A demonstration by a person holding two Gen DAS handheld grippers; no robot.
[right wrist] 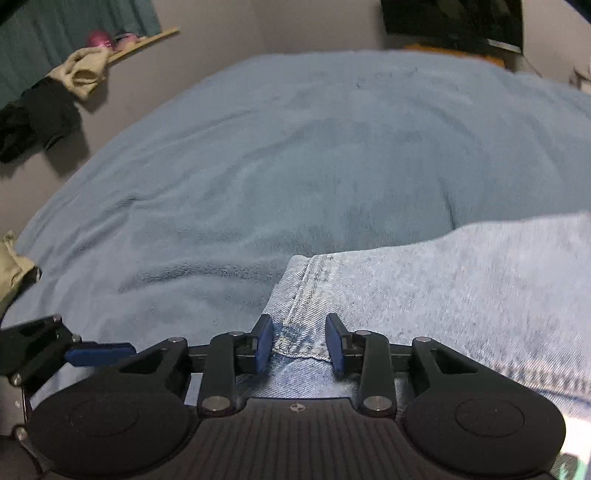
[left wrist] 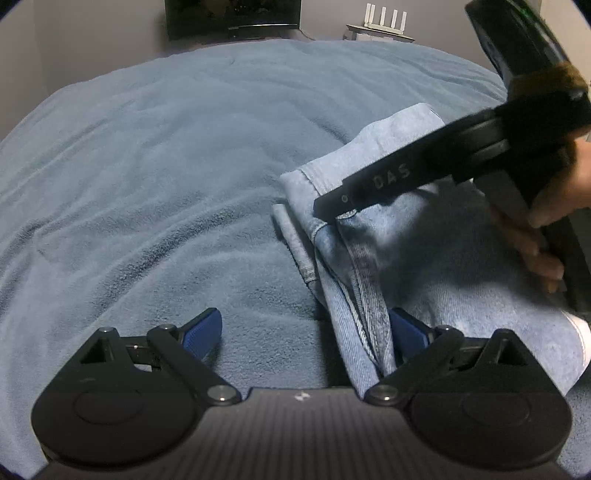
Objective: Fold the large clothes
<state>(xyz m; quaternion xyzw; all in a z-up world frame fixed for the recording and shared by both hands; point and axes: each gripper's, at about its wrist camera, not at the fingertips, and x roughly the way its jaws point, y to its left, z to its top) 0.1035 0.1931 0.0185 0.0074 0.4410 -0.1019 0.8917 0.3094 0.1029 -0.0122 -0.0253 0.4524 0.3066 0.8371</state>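
Note:
A pair of light blue jeans (left wrist: 436,229) lies folded on the blue blanket (left wrist: 166,166), right of centre in the left wrist view. My left gripper (left wrist: 306,332) is open at the jeans' near left edge; a seamed fold of denim lies over its right finger. My right gripper (right wrist: 300,343) has its blue pads (right wrist: 264,341) narrowly apart on either side of a seamed corner of the jeans (right wrist: 424,295), not clamped. The right gripper's body (left wrist: 443,162) reaches across the jeans in the left wrist view. The left gripper's finger (right wrist: 98,352) shows at the left of the right wrist view.
The blanket (right wrist: 295,166) covers the whole bed, with open blanket left of and beyond the jeans. A dark screen (left wrist: 232,18) and a white router (left wrist: 384,22) stand past the far edge. Dark and beige clothes (right wrist: 55,99) hang by the wall at left.

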